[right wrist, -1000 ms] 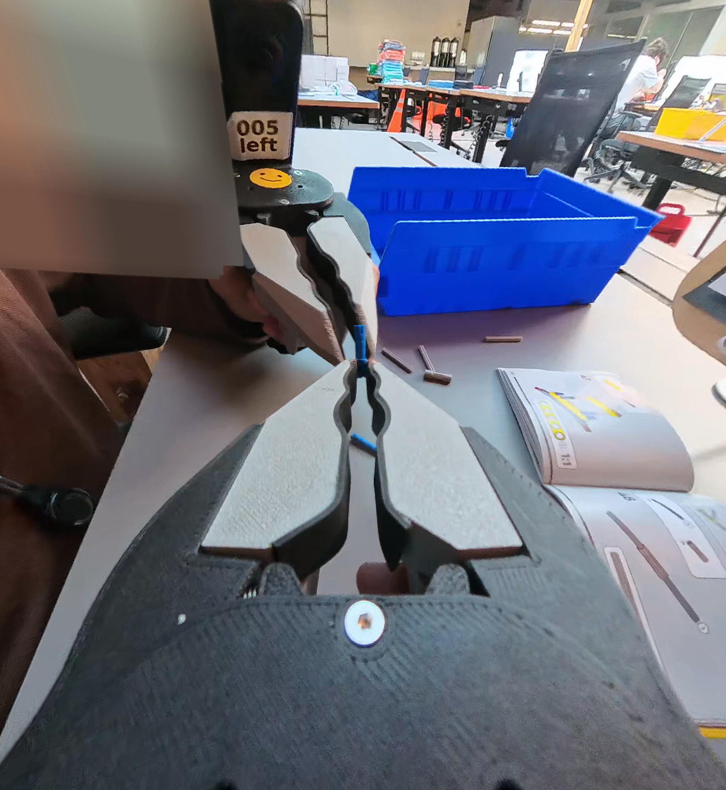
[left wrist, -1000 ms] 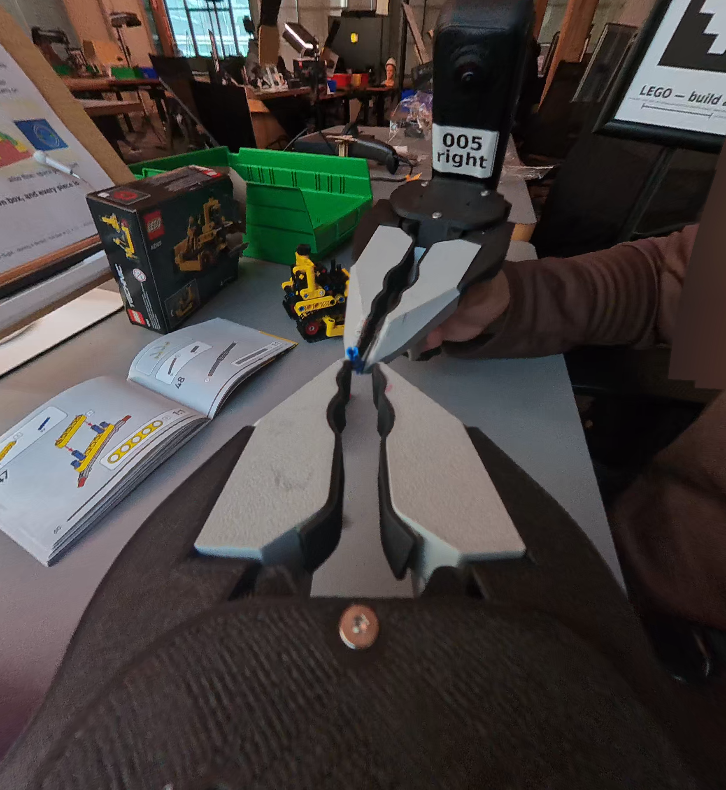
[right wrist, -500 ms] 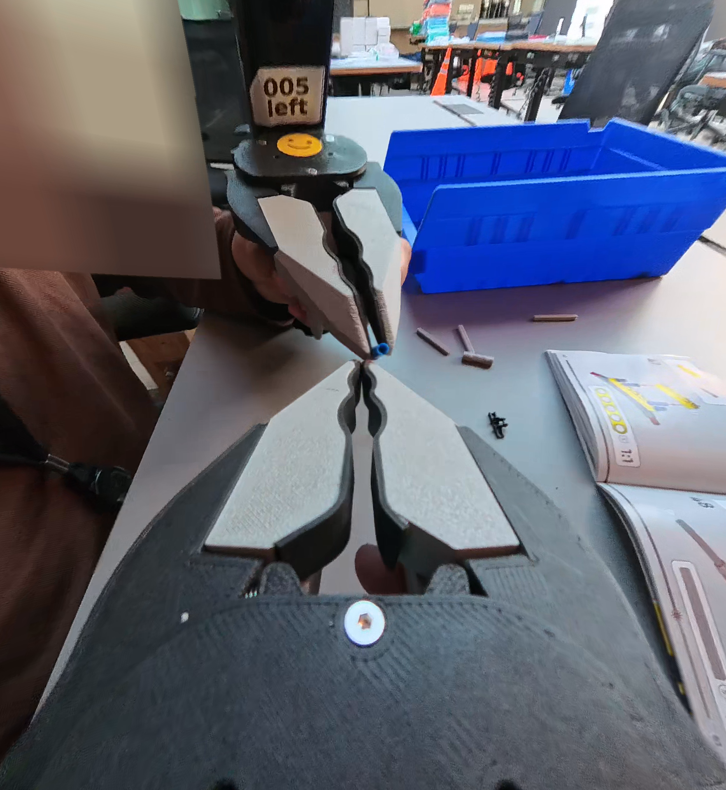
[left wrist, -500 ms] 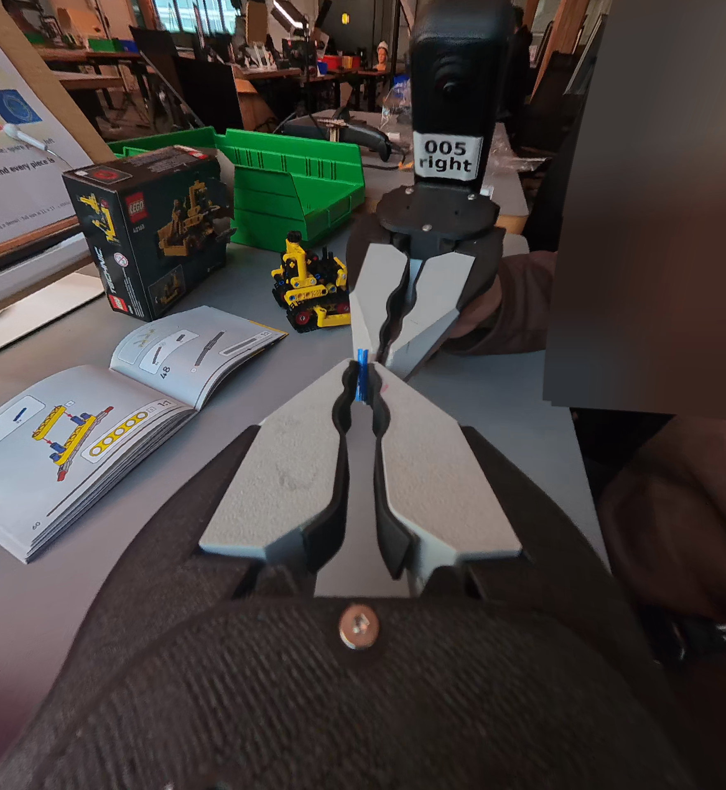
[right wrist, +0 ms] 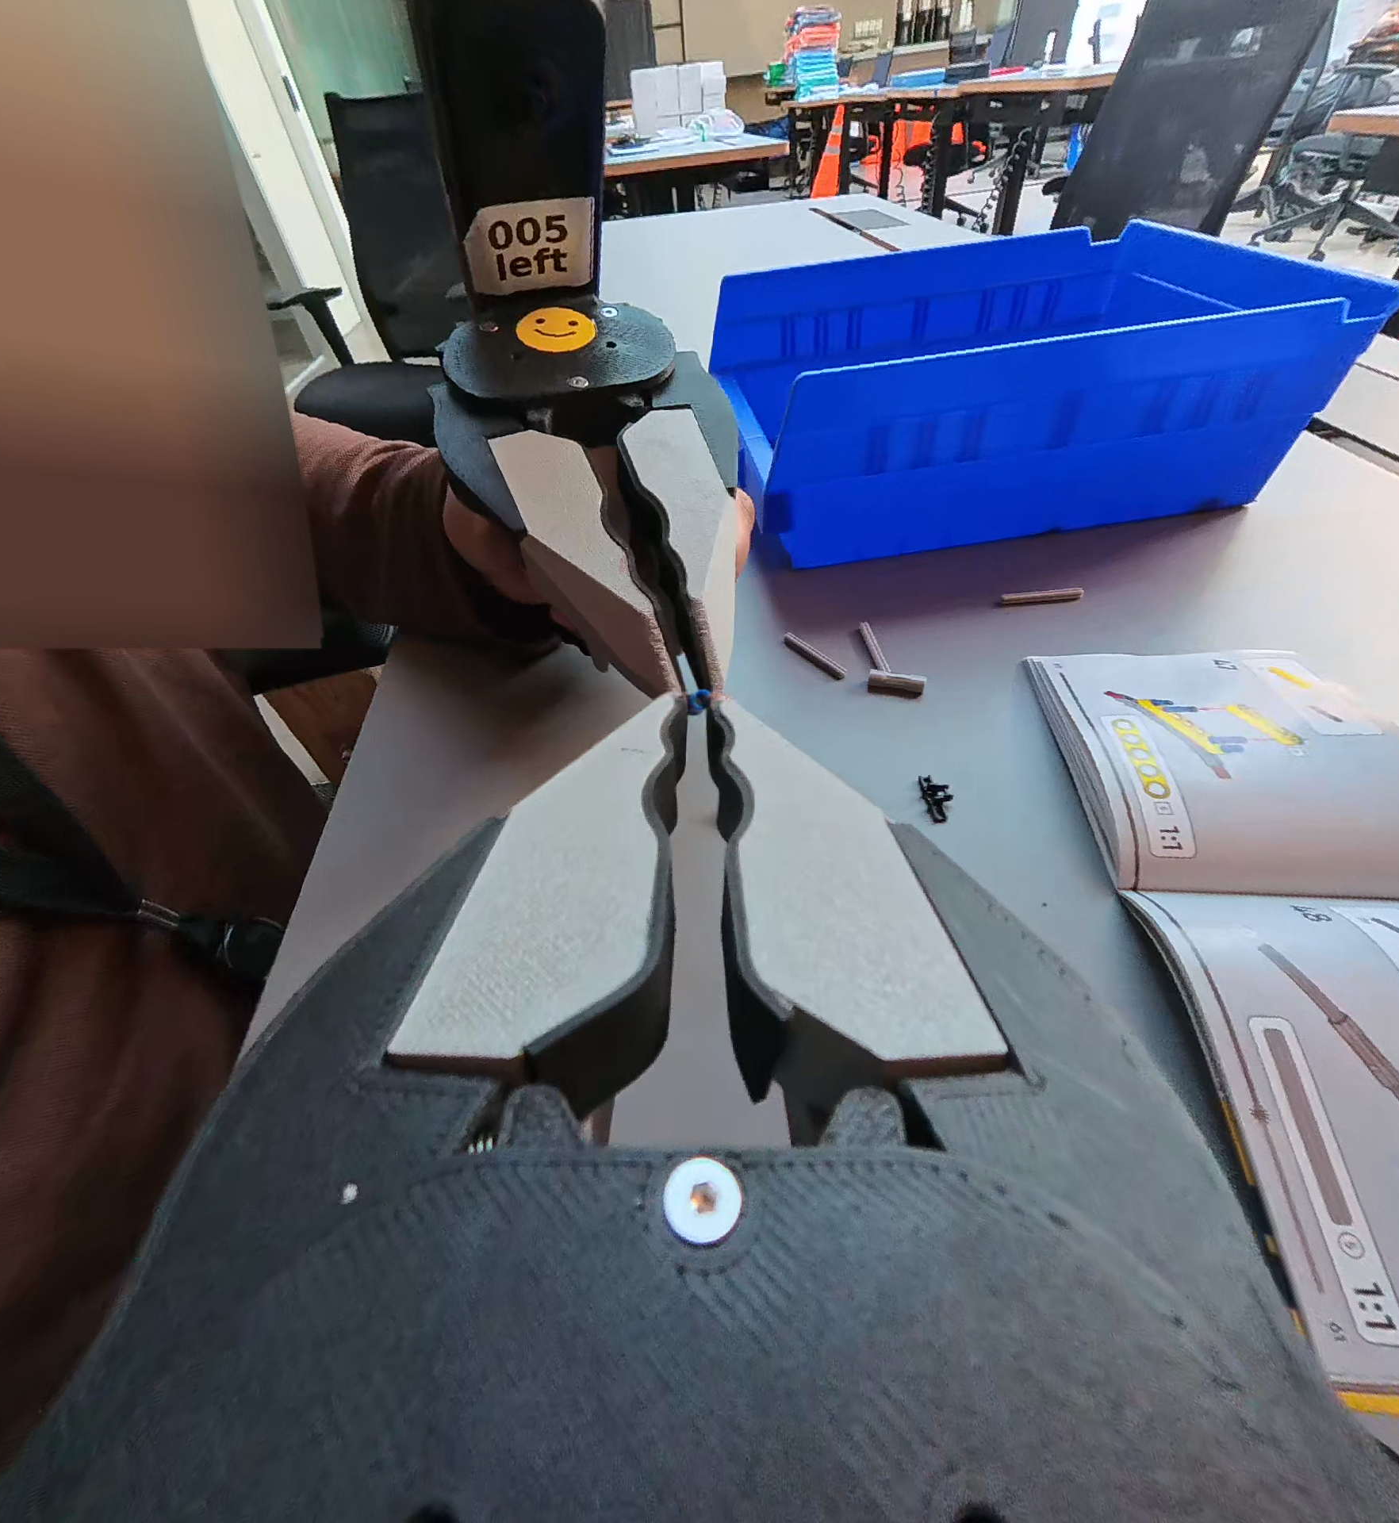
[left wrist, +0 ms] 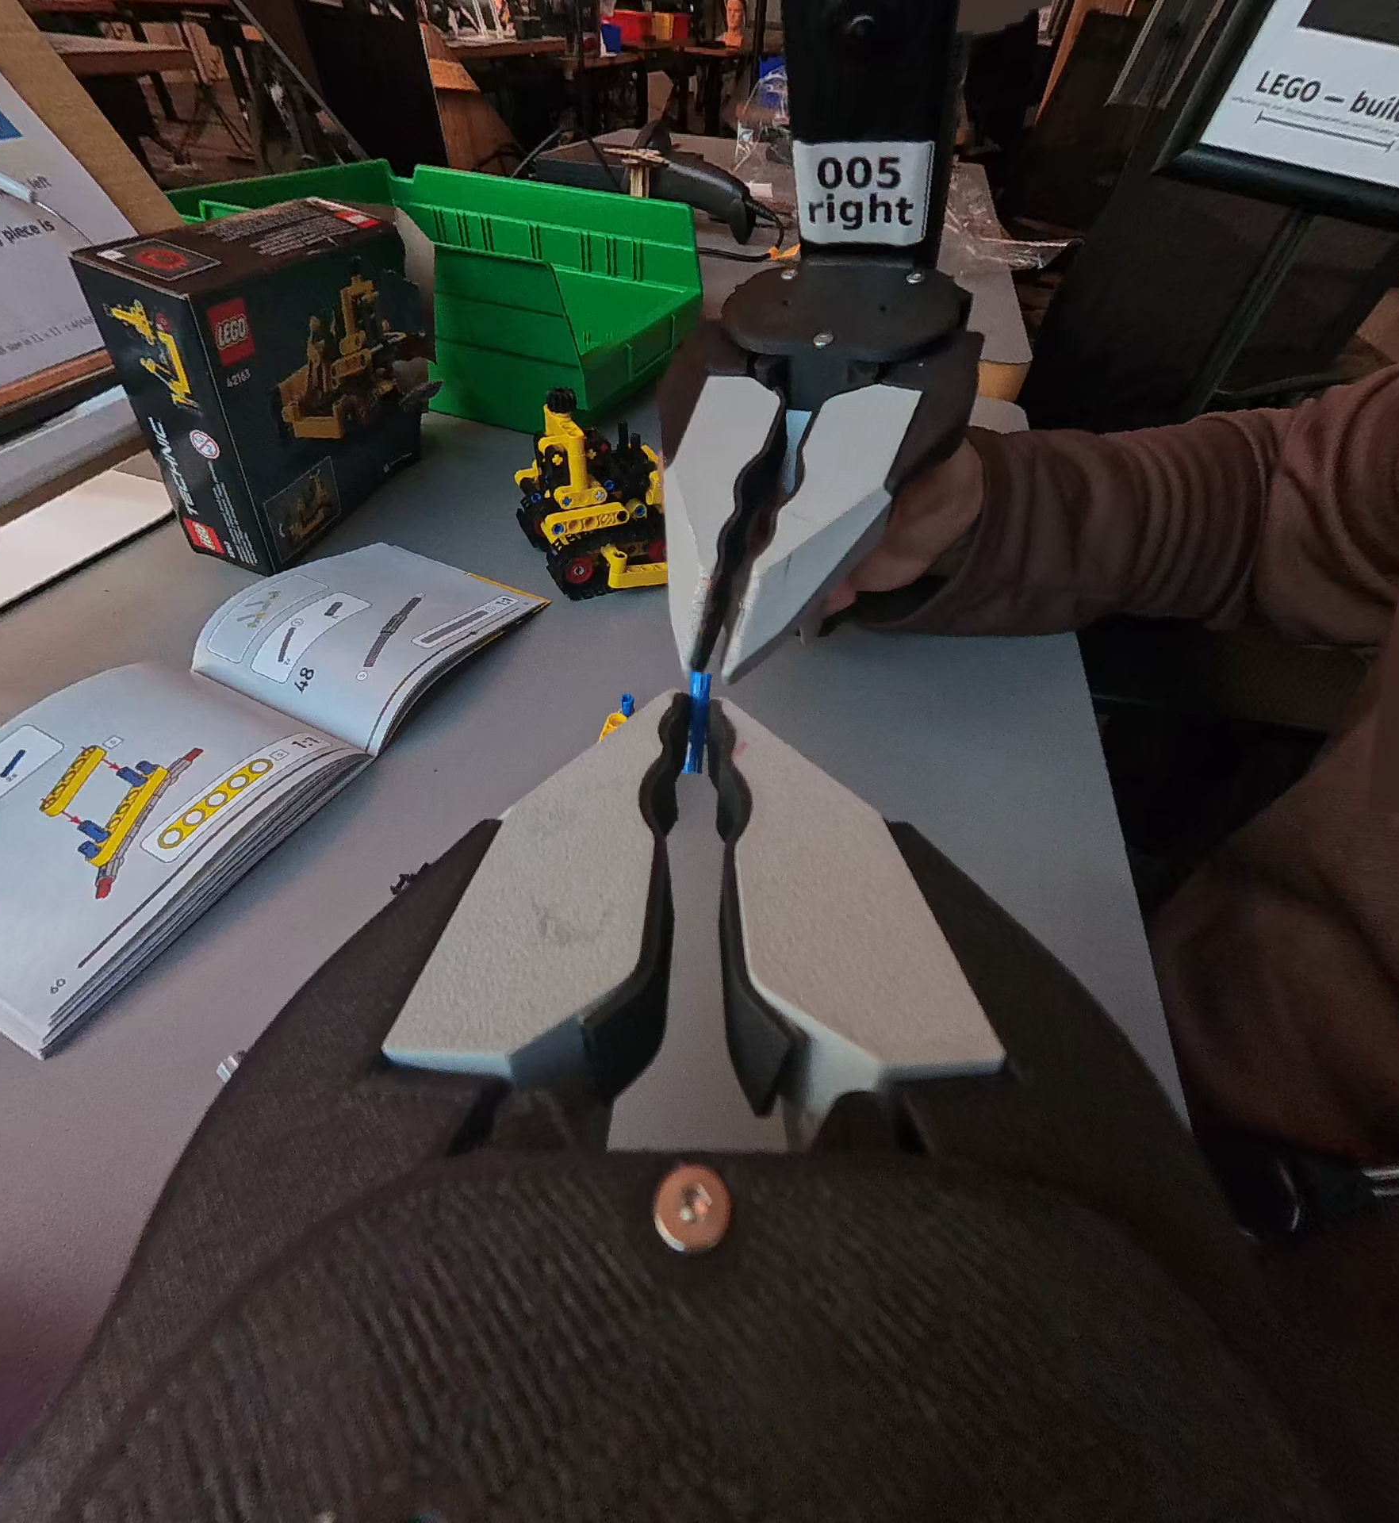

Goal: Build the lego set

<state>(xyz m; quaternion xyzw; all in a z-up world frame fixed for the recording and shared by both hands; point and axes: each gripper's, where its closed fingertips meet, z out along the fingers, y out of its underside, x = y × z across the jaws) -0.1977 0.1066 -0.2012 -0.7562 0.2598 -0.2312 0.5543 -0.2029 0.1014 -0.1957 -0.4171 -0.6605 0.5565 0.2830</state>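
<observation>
My left gripper (left wrist: 693,715) is shut on a small blue pin (left wrist: 694,725), which stands upright between its tips above the grey table (left wrist: 927,742). My right gripper (left wrist: 710,669) points down at it from the far side with its jaws closed, its tips right at the pin's upper end. In the right wrist view my right gripper (right wrist: 696,707) meets the left gripper (right wrist: 692,688) tip to tip, and only a bit of the blue pin (right wrist: 700,700) shows between them. A partly built yellow bulldozer (left wrist: 589,511) stands behind them.
An open instruction booklet (left wrist: 185,783) lies to the left, also in the right wrist view (right wrist: 1256,783). The set's box (left wrist: 268,379) and a green bin (left wrist: 548,280) stand behind it. A blue bin (right wrist: 1034,395), brown axles (right wrist: 886,667), a black piece (right wrist: 935,798) and a yellow-blue piece (left wrist: 618,717) are on the table. The partly built yellow bulldozer (left wrist: 589,511) is about equally far from each gripper, around 20 cm.
A second ago the right gripper held the blue pin. It passed to the left gripper, the right one let go, and its closed tips have come back to the pin's end.
</observation>
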